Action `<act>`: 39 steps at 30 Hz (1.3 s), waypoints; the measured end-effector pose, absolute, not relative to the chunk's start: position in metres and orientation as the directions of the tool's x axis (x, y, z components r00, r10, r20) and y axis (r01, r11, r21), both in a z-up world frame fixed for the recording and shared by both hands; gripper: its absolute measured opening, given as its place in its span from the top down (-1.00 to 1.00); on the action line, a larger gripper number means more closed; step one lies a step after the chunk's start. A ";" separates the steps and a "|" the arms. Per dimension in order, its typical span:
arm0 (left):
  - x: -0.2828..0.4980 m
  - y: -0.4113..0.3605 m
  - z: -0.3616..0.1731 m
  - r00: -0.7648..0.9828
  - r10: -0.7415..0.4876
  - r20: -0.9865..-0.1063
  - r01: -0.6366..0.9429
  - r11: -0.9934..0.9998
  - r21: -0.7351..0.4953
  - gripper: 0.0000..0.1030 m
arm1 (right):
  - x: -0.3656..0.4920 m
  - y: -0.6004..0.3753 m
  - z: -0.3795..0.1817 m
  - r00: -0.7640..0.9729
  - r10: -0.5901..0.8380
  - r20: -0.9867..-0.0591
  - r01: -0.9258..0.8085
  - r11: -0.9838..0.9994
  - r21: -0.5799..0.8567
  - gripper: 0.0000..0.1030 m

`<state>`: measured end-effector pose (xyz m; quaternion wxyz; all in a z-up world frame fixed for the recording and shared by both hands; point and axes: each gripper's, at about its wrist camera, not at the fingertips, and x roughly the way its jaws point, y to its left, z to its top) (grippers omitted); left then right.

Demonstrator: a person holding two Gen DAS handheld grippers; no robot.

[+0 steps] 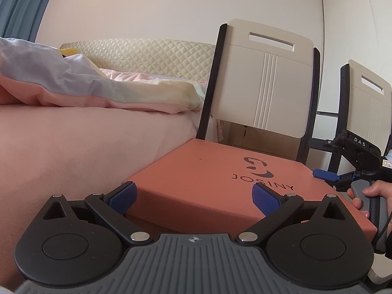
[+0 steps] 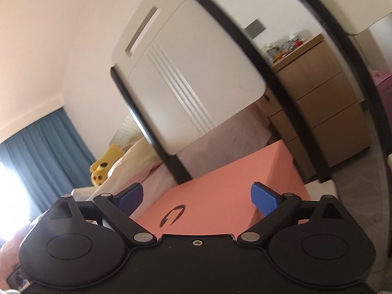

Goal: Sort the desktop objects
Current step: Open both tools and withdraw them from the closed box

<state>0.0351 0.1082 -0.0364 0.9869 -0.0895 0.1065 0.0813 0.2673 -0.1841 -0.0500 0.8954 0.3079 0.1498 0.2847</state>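
Your left gripper and right gripper both hover over the JOSINY box on the chair, fingers spread, gripping nothing.

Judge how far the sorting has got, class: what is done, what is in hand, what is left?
Done: nothing sorted shows. In hand: the left gripper and right gripper, jaws open, flank the salmon box sitting on the chair by the bed; neither holds anything. Left: apparently gripping and moving the box; where to isn't visible.
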 end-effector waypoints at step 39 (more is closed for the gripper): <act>0.024 0.086 -0.036 0.963 0.094 -0.251 -0.123 0.987 -0.104 -0.99 | 0.193 -0.236 -0.009 0.849 0.479 -0.224 -0.346 0.824 0.449 -0.96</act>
